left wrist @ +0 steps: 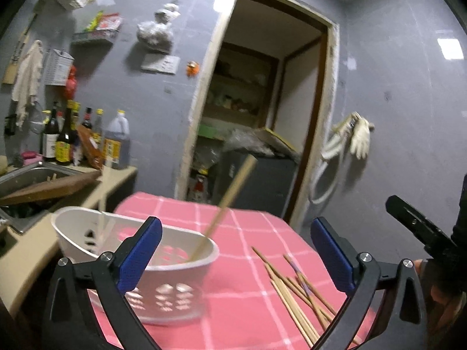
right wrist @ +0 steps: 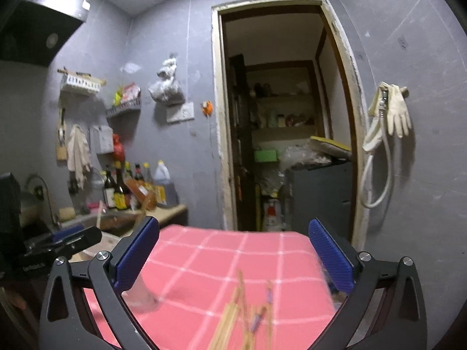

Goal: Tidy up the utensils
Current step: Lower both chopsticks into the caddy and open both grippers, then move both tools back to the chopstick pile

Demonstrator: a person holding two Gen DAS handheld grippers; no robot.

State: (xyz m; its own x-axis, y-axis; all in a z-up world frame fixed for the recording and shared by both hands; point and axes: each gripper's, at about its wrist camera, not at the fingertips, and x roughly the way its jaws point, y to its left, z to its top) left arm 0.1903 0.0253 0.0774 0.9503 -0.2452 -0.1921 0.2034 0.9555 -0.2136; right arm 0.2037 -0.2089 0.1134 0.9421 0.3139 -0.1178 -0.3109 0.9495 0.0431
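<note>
A white perforated holder basket (left wrist: pixel 175 285) stands on the pink checked tablecloth (left wrist: pixel 242 233). A chopstick (left wrist: pixel 224 204), blurred, leans inside it, and another pale one (left wrist: pixel 103 204) stands at its far left. Several loose wooden chopsticks (left wrist: pixel 294 291) lie on the cloth to the right of the basket; they also show blurred in the right wrist view (right wrist: pixel 242 315). My left gripper (left wrist: pixel 236 256) is open and empty above the basket and cloth. My right gripper (right wrist: pixel 233 259) is open and empty above the loose chopsticks; it shows at the right edge of the left wrist view (left wrist: pixel 420 227).
A counter with a steel sink (left wrist: pixel 26 180) and a wooden board (left wrist: pixel 55 186) lies to the left. Sauce bottles (left wrist: pixel 84 140) stand at the wall. An open doorway (left wrist: pixel 262 102) to a pantry is straight behind the table. Gloves and a hose (left wrist: pixel 350 140) hang on the right wall.
</note>
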